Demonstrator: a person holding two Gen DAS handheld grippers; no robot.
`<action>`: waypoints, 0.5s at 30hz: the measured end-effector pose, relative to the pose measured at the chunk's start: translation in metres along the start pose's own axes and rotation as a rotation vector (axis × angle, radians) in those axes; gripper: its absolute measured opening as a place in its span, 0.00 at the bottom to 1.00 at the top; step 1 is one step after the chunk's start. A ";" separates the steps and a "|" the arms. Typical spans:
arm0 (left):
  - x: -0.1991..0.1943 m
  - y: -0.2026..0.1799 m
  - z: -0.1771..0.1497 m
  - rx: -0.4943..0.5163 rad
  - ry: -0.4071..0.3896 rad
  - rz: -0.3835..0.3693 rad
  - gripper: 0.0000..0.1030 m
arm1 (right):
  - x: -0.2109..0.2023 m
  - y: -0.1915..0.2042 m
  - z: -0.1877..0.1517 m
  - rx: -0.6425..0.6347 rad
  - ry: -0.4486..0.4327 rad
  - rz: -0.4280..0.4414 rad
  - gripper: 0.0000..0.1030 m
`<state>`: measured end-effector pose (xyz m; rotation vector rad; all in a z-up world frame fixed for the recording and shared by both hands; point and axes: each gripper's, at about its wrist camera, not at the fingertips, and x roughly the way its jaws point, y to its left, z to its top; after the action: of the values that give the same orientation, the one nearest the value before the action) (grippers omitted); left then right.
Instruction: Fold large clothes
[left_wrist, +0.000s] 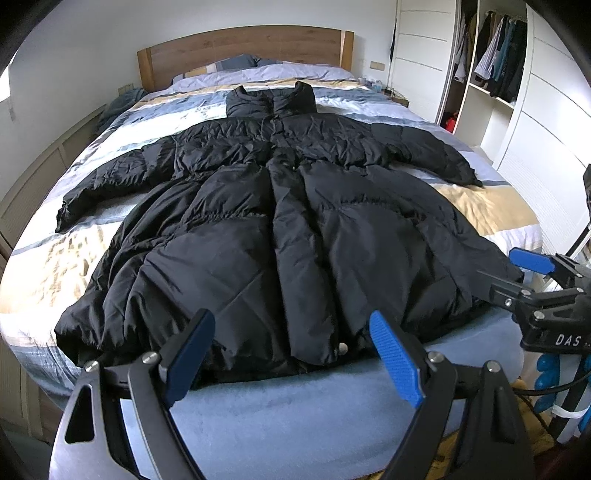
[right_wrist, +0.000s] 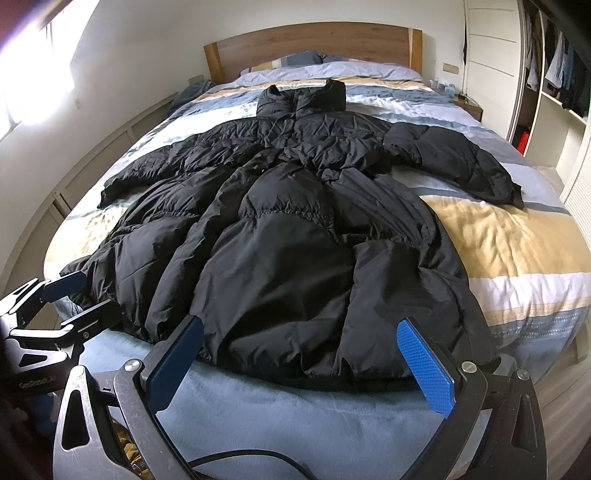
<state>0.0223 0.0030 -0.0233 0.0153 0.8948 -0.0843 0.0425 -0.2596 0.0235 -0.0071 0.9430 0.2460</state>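
Observation:
A long black puffer coat (left_wrist: 280, 221) lies spread flat on the bed, collar toward the headboard, both sleeves stretched out sideways, hem at the near edge. It also shows in the right wrist view (right_wrist: 288, 251). My left gripper (left_wrist: 291, 325) is open and empty, hovering just before the hem near its middle. My right gripper (right_wrist: 299, 332) is open and empty, just before the hem's right part. Each gripper shows in the other's view: the right gripper (left_wrist: 517, 269) at the coat's right hem corner, the left gripper (right_wrist: 74, 295) at the left hem corner.
The bed (left_wrist: 491, 206) has a striped blue, white and tan cover, with a blue blanket (left_wrist: 295, 417) at its foot. A wooden headboard (left_wrist: 243, 48) and pillows are at the far end. An open wardrobe (left_wrist: 491, 66) stands on the right, a panelled wall on the left.

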 end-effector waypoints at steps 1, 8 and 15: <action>0.002 0.000 0.002 0.001 0.003 0.001 0.84 | 0.001 0.000 0.001 -0.001 0.003 0.000 1.00; 0.008 0.002 0.008 -0.001 0.017 0.010 0.84 | 0.008 -0.001 0.006 0.004 0.022 0.003 1.00; 0.007 0.005 0.013 0.001 0.006 0.066 0.84 | 0.010 0.000 0.007 0.001 0.027 0.020 1.00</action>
<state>0.0377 0.0069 -0.0209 0.0461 0.8998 -0.0232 0.0537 -0.2569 0.0195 -0.0002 0.9709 0.2647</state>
